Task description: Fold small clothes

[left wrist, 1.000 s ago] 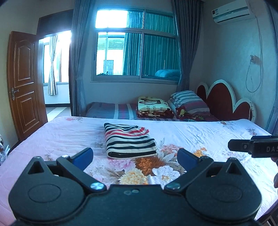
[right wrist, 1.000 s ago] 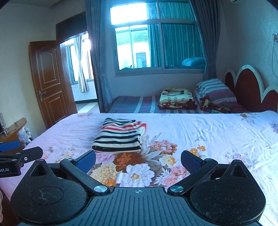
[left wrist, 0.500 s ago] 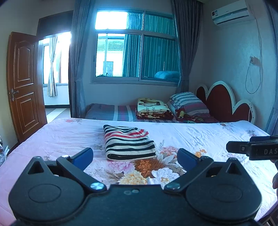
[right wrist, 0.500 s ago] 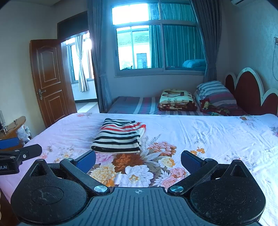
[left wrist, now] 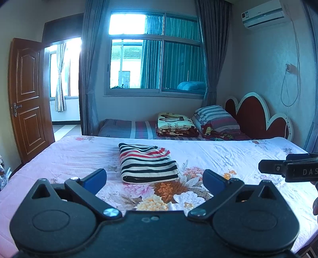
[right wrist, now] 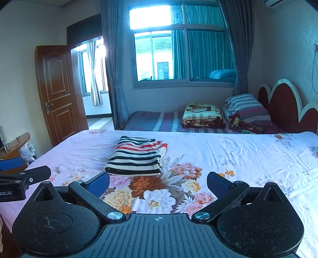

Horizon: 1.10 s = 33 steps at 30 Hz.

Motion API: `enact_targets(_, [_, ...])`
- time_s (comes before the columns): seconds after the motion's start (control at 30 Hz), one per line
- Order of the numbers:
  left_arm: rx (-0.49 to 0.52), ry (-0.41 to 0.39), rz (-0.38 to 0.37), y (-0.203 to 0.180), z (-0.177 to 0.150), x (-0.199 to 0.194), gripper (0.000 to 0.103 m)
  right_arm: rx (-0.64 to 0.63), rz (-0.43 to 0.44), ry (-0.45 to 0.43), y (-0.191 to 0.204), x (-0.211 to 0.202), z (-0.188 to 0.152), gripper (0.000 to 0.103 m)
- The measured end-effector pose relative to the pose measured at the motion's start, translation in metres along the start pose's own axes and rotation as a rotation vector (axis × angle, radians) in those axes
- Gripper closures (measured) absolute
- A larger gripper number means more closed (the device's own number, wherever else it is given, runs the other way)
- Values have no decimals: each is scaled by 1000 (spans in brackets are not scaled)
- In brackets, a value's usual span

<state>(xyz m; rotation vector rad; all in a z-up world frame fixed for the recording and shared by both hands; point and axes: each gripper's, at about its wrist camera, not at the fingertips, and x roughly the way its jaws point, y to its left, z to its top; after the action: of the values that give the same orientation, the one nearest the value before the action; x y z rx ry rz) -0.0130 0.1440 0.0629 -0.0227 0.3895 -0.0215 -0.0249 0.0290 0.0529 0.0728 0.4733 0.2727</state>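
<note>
A bedroom fills both views. The bed (left wrist: 228, 156) takes up most of the lower half, covered by a pale pink floral sheet (right wrist: 248, 158) with a cluster of large orange, white and pink blooms printed near the front edge. Behind it, under a wide sliding window (left wrist: 155, 65) hung with grey-blue curtains (left wrist: 212, 59), lies a second, lower bed with a striped cover (right wrist: 157, 121); on it sit a folded printed blanket (left wrist: 174, 124) and a striped pillow (left wrist: 216, 117), next to a red scalloped headboard (left wrist: 256, 117). A brown panelled door (left wrist: 27, 103) stands open on the left, and an air conditioner (left wrist: 262, 13) is mounted high on the right wall.

The task's garment — a folded striped shirt (left wrist: 147, 164) — rests on the pink sheet, left of centre, just beyond the printed flowers. It is cream with black stripes across most of it and red stripes toward the far end. It forms a neat, thick rectangle of several layers; the rounded fold edge faces the cameras. Its long axis runs away from the viewer toward the window, and the stripes run across it.

The left claw (left wrist: 155, 178) is released, its blue-padded fingers (left wrist: 95, 178) spread wide above the sheet, gripping nothing. The right claw (right wrist: 159, 183) is likewise spread apart and empty — the shirt lies beyond both, untouched.
</note>
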Motion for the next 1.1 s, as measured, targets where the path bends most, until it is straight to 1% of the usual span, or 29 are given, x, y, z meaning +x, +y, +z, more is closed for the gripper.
enact_targets(1.1, [15,4,4,8,2,2,1,2,3,3,-5,2,-1,0])
